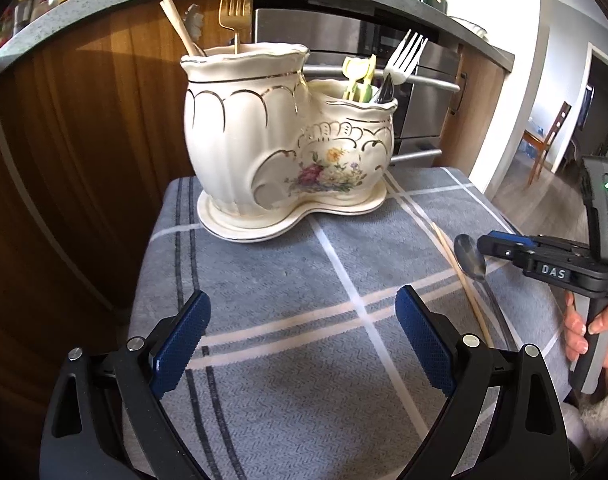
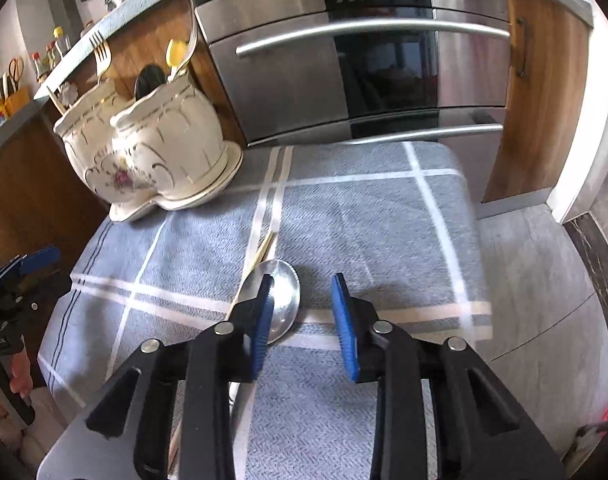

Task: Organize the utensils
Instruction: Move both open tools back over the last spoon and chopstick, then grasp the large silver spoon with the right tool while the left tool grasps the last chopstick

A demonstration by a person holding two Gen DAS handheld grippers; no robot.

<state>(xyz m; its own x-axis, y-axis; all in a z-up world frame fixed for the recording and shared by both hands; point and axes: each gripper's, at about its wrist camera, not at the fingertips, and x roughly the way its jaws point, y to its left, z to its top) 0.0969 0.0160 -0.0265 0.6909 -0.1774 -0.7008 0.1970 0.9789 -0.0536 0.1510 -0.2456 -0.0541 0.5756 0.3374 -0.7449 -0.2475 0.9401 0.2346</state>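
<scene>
1. The metal spoon [image 2: 279, 300] shows only its bowl; the right gripper [image 2: 304, 312] covers its handle.
2. The wooden chopstick [image 1: 460, 280] runs behind the left gripper [image 1: 304, 336].
3. Utensil handles are hidden inside the ceramic holder [image 1: 271, 136].
4. The holder's black utensil [image 2: 147, 78] is too dark to identify.

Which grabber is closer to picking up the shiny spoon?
The right gripper. It hangs right over the spoon on the cloth, one pad across its bowl. The left gripper hangs open over bare cloth, off to the side.
</scene>
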